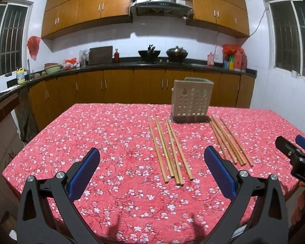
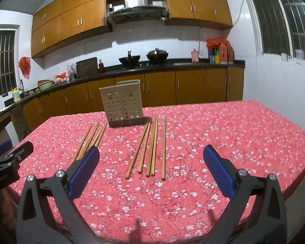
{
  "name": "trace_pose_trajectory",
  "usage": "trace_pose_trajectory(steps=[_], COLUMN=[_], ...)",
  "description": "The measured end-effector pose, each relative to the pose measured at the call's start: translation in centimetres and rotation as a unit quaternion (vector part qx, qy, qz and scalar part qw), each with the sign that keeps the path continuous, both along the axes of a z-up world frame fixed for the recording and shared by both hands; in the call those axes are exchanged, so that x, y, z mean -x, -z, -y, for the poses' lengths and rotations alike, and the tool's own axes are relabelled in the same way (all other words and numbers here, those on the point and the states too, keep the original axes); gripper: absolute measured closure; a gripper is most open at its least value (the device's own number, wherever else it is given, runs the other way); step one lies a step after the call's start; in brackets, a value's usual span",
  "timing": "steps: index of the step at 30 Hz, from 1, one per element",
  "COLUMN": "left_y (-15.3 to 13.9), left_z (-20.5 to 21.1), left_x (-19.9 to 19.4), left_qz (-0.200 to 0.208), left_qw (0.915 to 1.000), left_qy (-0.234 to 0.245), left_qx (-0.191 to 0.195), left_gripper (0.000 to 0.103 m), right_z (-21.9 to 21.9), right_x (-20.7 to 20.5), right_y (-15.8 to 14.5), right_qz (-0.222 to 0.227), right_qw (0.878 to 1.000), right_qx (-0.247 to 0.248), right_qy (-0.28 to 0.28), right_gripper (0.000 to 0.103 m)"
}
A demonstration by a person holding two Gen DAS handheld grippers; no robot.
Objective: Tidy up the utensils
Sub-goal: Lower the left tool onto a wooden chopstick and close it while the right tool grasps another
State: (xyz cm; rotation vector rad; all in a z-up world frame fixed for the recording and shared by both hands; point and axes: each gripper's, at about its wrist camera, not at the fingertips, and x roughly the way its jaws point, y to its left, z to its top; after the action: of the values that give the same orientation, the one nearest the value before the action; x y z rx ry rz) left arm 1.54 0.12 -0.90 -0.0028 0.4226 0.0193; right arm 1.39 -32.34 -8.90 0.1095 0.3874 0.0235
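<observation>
Both grippers, left (image 1: pixel 151 165) and right (image 2: pixel 151 165), hang with jaws wide apart, nothing held.
Chopsticks (image 1: pixel 168 148) all lie on the cloth (image 1: pixel 103 134) before the holder (image 1: pixel 191 103), so basically nothing's sorted yet.

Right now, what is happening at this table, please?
A person holds two grippers above a table with a red flowered cloth. The left gripper and the right gripper are both open and hold nothing. Two groups of wooden chopsticks lie flat on the cloth: the left group and the right group. A perforated utensil holder stands upright behind them. No chopstick shows above its rim.
</observation>
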Motion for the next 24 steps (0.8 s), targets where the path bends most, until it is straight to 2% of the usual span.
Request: trace_pose_trajectory(steps=[4, 6, 8, 11, 14, 16, 18, 20, 21, 22, 24], left_y=[0.6, 1.1, 1.4, 2.1, 2.8, 3.2, 3.6, 4.0, 4.2, 4.4, 4.9], left_z=[-0.8, -1.4, -1.8, -2.1, -2.5, -2.6, -2.6, -2.5, -2.4, -2.3, -2.0], left_x=[-1.7, -2.6, -3.4, -4.9, -6.2, -7.0, -7.9, -8.8, -9.1, -9.5, -10.3], left_qz=[-0.033, -0.051, -0.065, -0.089, -0.109, -0.123, -0.134, -0.149, -0.154, -0.162, -0.173], left_qw=[0.9994, 0.9985, 0.9977, 0.9958, 0.9938, 0.9922, 0.9907, 0.9886, 0.9879, 0.9865, 0.9844], left_qy=[-0.011, -0.014, -0.014, -0.014, -0.011, -0.009, -0.006, 0.002, 0.006, 0.012, 0.022], left_qx=[0.006, 0.011, 0.016, 0.017, 0.018, 0.018, 0.019, 0.02, 0.021, 0.024, 0.023], left_gripper=[0.002, 0.002, 0.002, 0.002, 0.002, 0.002, 0.007, 0.021, 0.024, 0.03, 0.036], right_z=[0.6, 1.0, 1.4, 1.9, 1.8, 1.8, 1.7, 1.8, 1.8, 2.0, 1.9], right_x=[-2.4, -4.0, -5.9, -8.4, -10.6, -11.7, -12.9, -13.7, -14.0, -14.1, -13.9], right_y=[0.8, 1.5, 2.4, 3.5, 4.4, 4.9, 5.5, 6.1, 6.5, 6.7, 6.8], right_qz=[-0.043, -0.073, -0.106, -0.148, -0.176, -0.191, -0.208, -0.224, -0.233, -0.237, -0.228], right_qw=[0.999, 0.997, 0.994, 0.989, 0.984, 0.982, 0.978, 0.974, 0.972, 0.971, 0.974], right_qx=[0.004, 0.005, -0.002, -0.013, -0.012, -0.011, -0.011, -0.013, -0.014, -0.017, -0.011], right_qy=[0.013, 0.024, 0.024, 0.012, 0.005, 0.004, 0.004, 0.004, 0.005, 0.005, 0.007], right_gripper=[0.009, 0.018, 0.034, 0.05, 0.063, 0.066, 0.07, 0.077, 0.079, 0.082, 0.085])
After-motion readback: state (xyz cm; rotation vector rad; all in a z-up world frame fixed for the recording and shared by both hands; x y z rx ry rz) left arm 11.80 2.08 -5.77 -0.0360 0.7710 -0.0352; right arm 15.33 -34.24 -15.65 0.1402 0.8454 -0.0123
